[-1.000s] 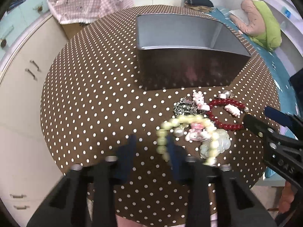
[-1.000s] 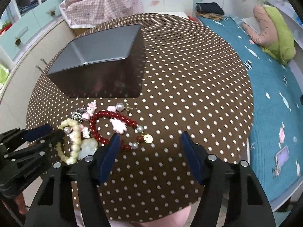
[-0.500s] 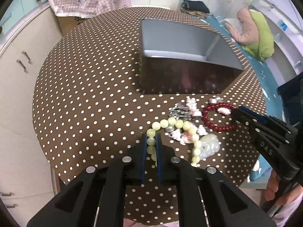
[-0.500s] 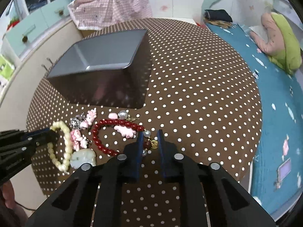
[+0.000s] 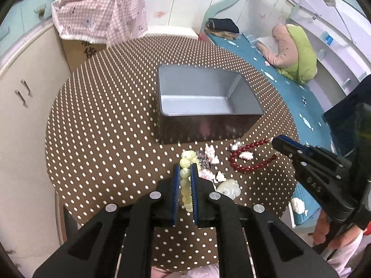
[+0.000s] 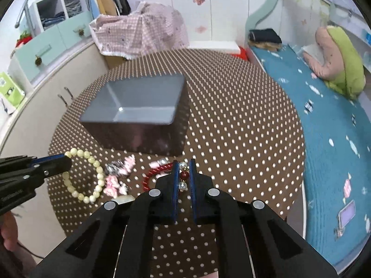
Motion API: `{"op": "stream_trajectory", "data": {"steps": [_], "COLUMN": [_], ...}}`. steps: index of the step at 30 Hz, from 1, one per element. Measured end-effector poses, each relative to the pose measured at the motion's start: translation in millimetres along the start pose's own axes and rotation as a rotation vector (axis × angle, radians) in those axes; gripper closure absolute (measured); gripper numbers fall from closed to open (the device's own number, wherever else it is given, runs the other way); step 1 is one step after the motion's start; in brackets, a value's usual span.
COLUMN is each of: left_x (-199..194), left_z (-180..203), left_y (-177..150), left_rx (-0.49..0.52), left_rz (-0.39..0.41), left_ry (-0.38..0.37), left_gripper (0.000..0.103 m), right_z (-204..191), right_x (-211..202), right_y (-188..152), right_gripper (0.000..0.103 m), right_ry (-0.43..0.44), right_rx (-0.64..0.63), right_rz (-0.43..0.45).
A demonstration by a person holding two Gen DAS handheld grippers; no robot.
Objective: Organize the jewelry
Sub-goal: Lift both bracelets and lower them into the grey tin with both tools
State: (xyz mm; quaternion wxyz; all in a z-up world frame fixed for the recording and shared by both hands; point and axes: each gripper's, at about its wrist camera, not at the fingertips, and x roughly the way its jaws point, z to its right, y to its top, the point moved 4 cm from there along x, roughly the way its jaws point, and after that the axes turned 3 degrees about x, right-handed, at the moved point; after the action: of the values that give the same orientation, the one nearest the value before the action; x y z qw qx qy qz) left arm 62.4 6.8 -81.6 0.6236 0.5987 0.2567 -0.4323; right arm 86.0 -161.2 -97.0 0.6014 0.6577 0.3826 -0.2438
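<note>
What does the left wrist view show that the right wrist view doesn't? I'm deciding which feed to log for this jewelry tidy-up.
Only the left wrist view shows the left hand-held gripper shut on the pale green bead bracelet from close up.

Only the right wrist view shows the right hand-held gripper shut on the red bead bracelet, plus the open shelves.

Both show the grey tin box on the polka-dot table and the pink charms.

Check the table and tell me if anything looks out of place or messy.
The jewelry is still outside the empty tin box. The pale bead bracelet hangs from the left gripper, the red bracelet from the right gripper, and pink charms lie scattered on the dotted tablecloth.
</note>
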Motion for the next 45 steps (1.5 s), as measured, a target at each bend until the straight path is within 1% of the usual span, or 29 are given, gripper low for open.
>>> {"op": "stream_trajectory", "data": {"steps": [3,6,11,14,19,22,24,27,31,34,38,45], "left_x": [-3,-10,-22,-31,-41,-42,-41,-36,-20,-2,24,72], "left_z": [1,0,-5,-7,-12,-13,-11,-11,-14,-16,-18,-20], "left_y": [4,11,21,31,54,70,84,98,114,121,122,115], "left_rx": [-0.002,0.005,0.015,0.018,0.017,0.002,-0.002,-0.011,-0.031,-0.043,-0.052,-0.059], "left_rz": [0.006,0.027,0.063,0.086,0.12,0.141,0.157,0.157,0.141,0.108,0.053,-0.043], "left_ry": [-0.013,-0.005,-0.018,-0.023,-0.033,-0.027,-0.043,-0.047,-0.048,-0.051,-0.05,-0.047], "left_gripper": [0.095,0.095,0.095,0.095,0.095,0.095,0.095,0.095,0.095,0.095,0.095,0.095], "right_z": [-7,-11,-16,-17,-25,-30,-31,-35,-40,-45,-51,-53], "right_x": [-11,-22,-35,-41,-49,-50,-48,-42,-25,-13,15,61], "right_y": [7,16,30,40,56,72,79,91,103,107,109,97], "right_gripper": [0.094,0.094,0.094,0.094,0.094,0.094,0.094,0.094,0.094,0.094,0.094,0.094], "right_ry": [-0.003,0.015,-0.013,-0.011,0.002,0.01,0.019,0.031,0.054,0.076,0.07,0.064], "right_rx": [-0.023,-0.024,-0.052,-0.052,-0.067,-0.07,-0.072,-0.075,-0.069,-0.069,-0.074,-0.054], "right_rz": [0.035,0.056,0.101,0.12,0.157,0.177,0.182,0.181,0.153,0.131,0.076,-0.023]}}
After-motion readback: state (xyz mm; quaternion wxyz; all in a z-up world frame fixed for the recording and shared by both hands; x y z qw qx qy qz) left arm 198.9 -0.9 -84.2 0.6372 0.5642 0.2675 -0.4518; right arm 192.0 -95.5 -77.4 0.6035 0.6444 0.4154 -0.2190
